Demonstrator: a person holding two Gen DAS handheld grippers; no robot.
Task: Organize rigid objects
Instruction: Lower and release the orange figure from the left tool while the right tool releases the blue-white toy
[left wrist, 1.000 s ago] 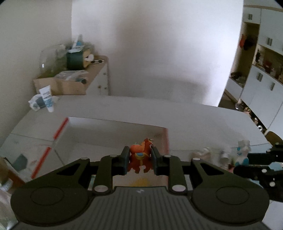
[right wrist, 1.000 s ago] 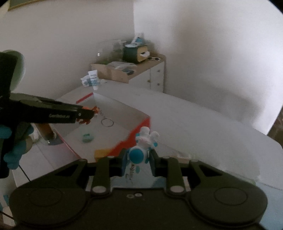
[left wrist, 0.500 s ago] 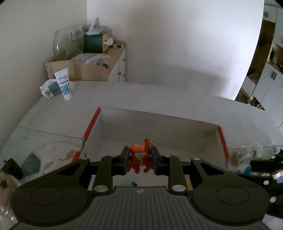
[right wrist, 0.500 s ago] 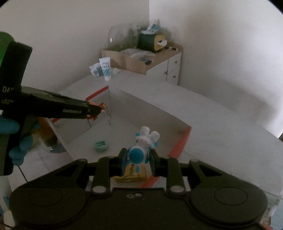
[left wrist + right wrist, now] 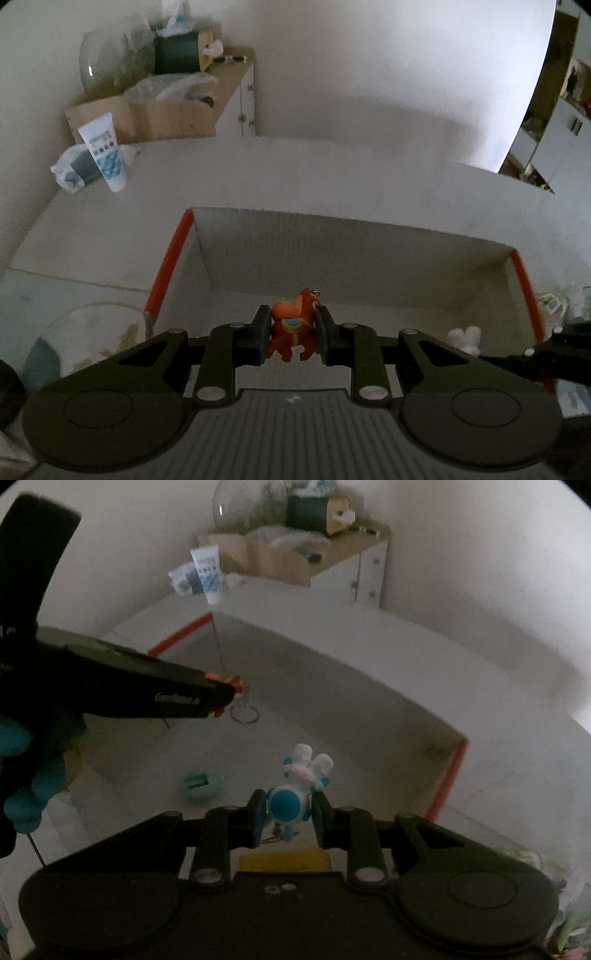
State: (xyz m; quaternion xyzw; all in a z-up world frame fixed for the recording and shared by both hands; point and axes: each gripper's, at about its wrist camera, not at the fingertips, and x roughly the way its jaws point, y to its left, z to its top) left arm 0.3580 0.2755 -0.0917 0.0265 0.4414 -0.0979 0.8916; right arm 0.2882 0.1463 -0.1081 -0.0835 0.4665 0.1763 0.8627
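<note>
My left gripper (image 5: 291, 334) is shut on an orange toy keychain (image 5: 293, 328) and holds it above the open white box with red edges (image 5: 369, 258). In the right wrist view the left gripper (image 5: 221, 698) reaches in from the left, the keychain's ring (image 5: 243, 713) dangling over the box. My right gripper (image 5: 290, 816) is shut on a white and blue toy figure (image 5: 295, 797), also over the box (image 5: 369, 709). A green round object (image 5: 201, 785) and a yellow item (image 5: 284, 860) lie on the box floor.
A white tube (image 5: 103, 157) and a plastic bag (image 5: 72, 171) stand at the table's far left. A cabinet (image 5: 236, 110) with a cardboard box and clutter is behind. A glass bowl (image 5: 85, 339) sits left of the box. Small items (image 5: 557, 302) lie right of it.
Both grippers have moved forward and over the box, each still holding its toy. The box now fills the middle of both views.
</note>
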